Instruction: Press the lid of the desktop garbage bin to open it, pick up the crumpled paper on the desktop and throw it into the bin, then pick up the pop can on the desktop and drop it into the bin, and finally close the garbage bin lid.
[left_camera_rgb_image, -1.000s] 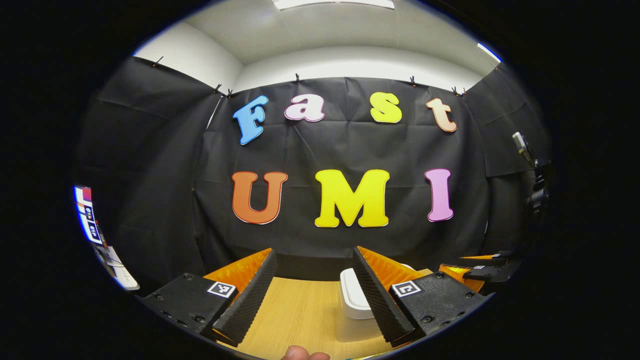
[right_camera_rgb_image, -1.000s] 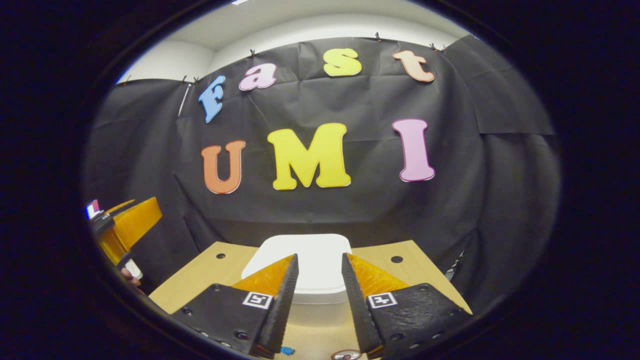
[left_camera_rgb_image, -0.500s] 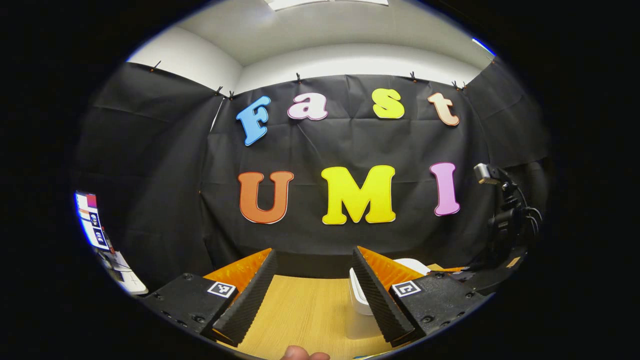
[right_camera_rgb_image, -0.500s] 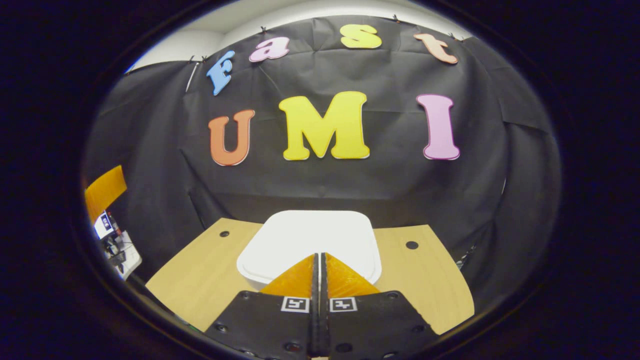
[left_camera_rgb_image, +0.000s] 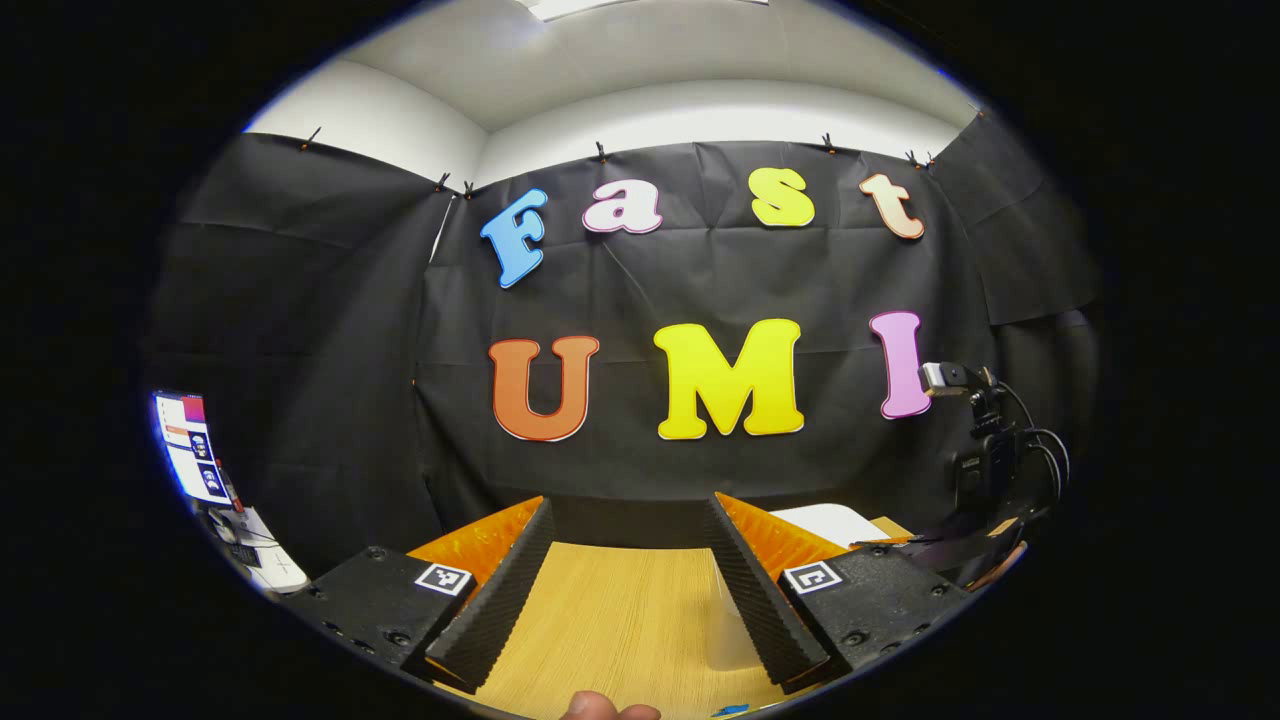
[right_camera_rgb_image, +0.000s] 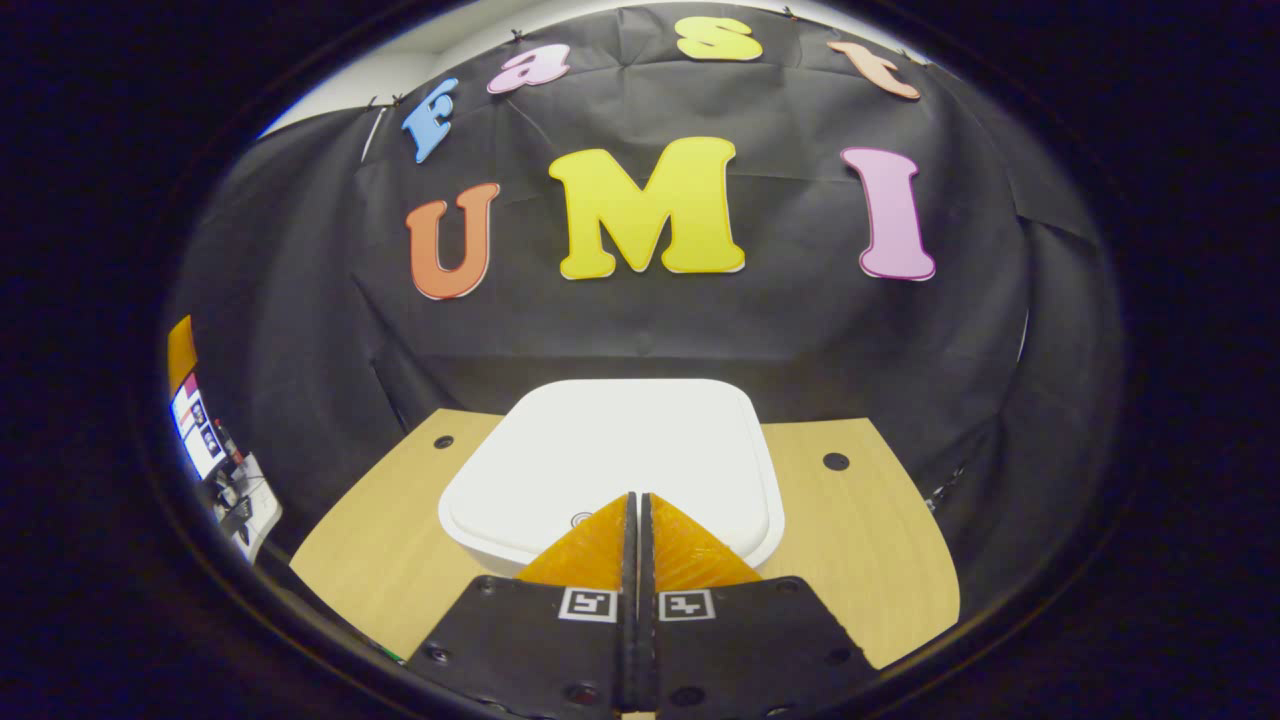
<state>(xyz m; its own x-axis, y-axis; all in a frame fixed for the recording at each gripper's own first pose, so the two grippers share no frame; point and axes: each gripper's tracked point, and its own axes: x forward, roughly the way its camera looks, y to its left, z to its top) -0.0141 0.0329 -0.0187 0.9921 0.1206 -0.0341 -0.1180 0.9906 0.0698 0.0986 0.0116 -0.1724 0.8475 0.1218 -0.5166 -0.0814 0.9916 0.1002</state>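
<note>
The white bin (right_camera_rgb_image: 610, 455) stands on the wooden table (right_camera_rgb_image: 870, 540) with its flat lid down. My right gripper (right_camera_rgb_image: 637, 497) is shut with nothing between its fingers, and its tips hang over the front part of the lid, near a small round mark. Whether the tips touch the lid I cannot tell. In the left gripper view my left gripper (left_camera_rgb_image: 628, 505) is open and empty, low over the bare table (left_camera_rgb_image: 620, 620). A corner of the bin lid (left_camera_rgb_image: 830, 522) peeks out behind its right finger. The right gripper's body (left_camera_rgb_image: 985, 480), with cables, is at the far right.
The black cloth wall runs close behind the table's far edge. Two small holes (right_camera_rgb_image: 835, 461) (right_camera_rgb_image: 442, 441) mark the tabletop on either side of the bin. A lit screen (left_camera_rgb_image: 190, 445) stands off the table to the left. A fingertip (left_camera_rgb_image: 610, 708) shows at the bottom edge.
My right gripper went from open to shut and moved forward and down over the bin lid. The left gripper stayed open and turned slightly left, so the bin slid right in its view.
</note>
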